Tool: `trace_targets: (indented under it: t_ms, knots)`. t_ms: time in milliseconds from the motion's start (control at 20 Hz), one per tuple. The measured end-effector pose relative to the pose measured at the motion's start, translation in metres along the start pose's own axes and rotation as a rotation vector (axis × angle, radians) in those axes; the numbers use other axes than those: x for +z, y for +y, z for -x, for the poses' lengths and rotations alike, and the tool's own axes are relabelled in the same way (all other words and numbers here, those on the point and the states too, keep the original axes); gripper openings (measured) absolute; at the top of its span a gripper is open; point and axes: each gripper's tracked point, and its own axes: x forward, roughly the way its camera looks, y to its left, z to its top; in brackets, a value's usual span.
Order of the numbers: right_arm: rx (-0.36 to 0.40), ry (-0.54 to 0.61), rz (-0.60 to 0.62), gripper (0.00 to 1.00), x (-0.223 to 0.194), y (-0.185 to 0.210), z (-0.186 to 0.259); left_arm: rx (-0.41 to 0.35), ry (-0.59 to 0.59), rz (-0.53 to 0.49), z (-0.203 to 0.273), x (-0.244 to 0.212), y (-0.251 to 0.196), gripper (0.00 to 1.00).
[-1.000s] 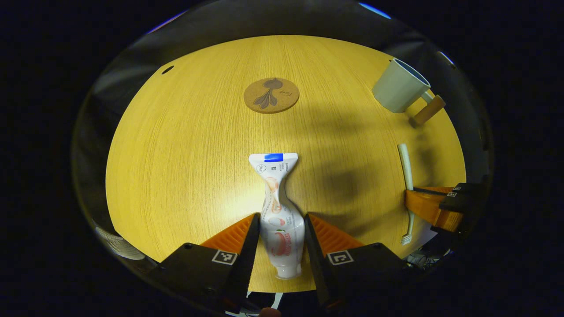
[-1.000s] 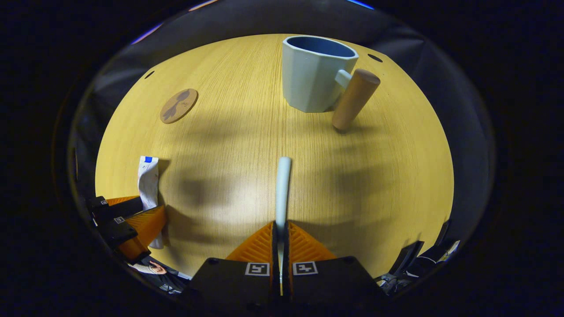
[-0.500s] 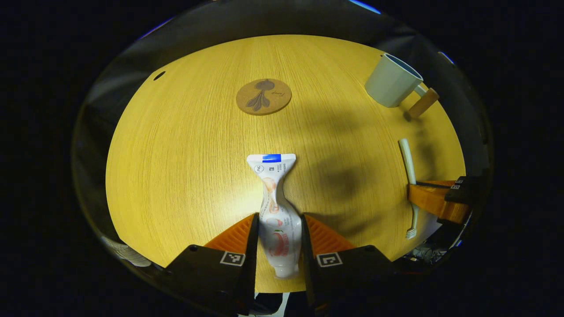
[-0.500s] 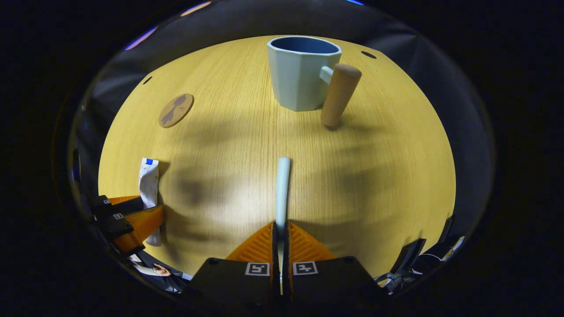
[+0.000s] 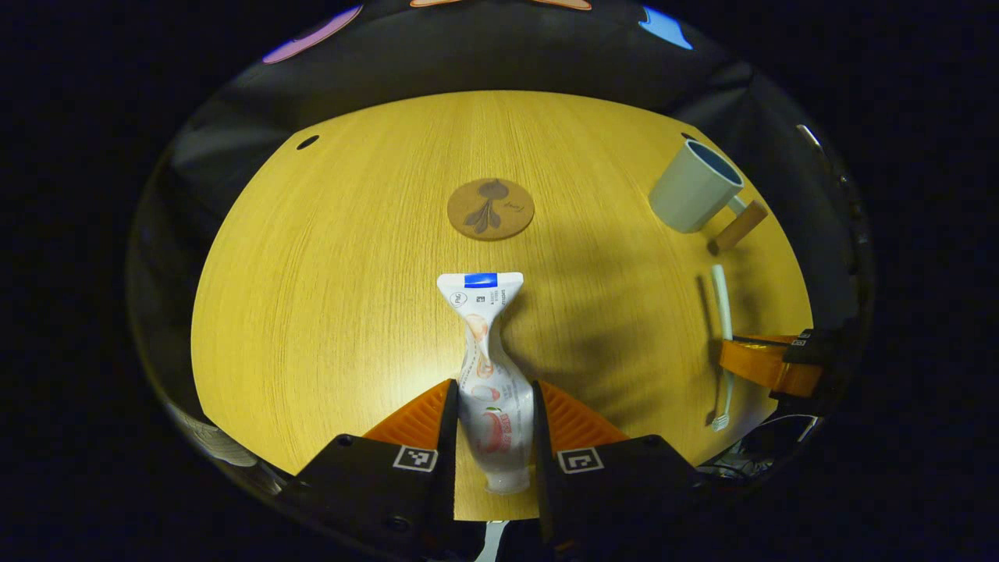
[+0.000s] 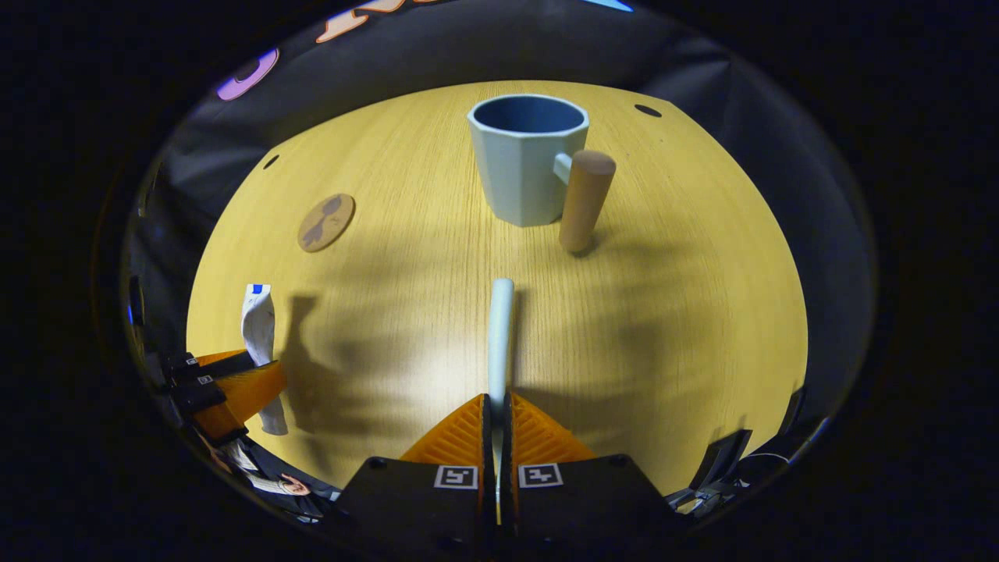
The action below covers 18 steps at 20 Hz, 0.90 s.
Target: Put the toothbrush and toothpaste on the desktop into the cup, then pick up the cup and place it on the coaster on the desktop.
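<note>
**Both tools gripped, cup standing free on the bench**

Your left hand-held gripper (image 5: 494, 425) is clamped on the toothpaste (image 5: 488, 375): both fingers press the fat lower part of the tube, with the cap end toward the camera and the flat crimped end pointing forward over the bench (image 5: 335, 257). In the right gripper view that same gripper (image 6: 234, 390) sits at the far left edge with the tube (image 6: 260, 336) standing up out of it and throwing a shadow on the wood.

Your right hand-held gripper (image 6: 497, 425) is closed tight on the toothbrush (image 6: 499, 336); the handle runs straight ahead from between the fingers. In the left gripper view you see it (image 5: 761, 367) at the right rim, with the toothbrush (image 5: 722, 304) crossing it, bristle end nearer the bench edge and handle end toward the cup.

The cup (image 6: 528, 160) stands upright ahead of your right gripper, a little beyond the handle tip and apart from it, its mouth open and its wooden grip on the right side. The coaster (image 6: 326, 222) lies flat well to the left of the cup, bare. In the left gripper view the coaster (image 5: 491, 209) lies straight ahead of the tube's end, and the cup (image 5: 695, 187) is off to the right.
</note>
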Motion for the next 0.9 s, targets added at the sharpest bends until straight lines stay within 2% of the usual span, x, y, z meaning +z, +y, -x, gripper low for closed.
trace_targets:
  t_ms: [300, 700, 900]
  knots:
    - [0.045, -0.205, 0.013, 0.04, 0.054, 0.004, 0.041, 0.0, -0.168, 0.037, 0.028, 0.039, -0.006, 0.41]
    - [0.026, -0.59, 0.046, 0.05, 0.175, -0.009, 0.104, 0.029, -0.423, 0.045, 0.08, 0.111, -0.011, 0.4]
    - [0.023, -0.752, 0.042, 0.04, 0.229, -0.017, 0.114, 0.042, -0.525, 0.036, 0.101, 0.133, -0.013, 0.41]
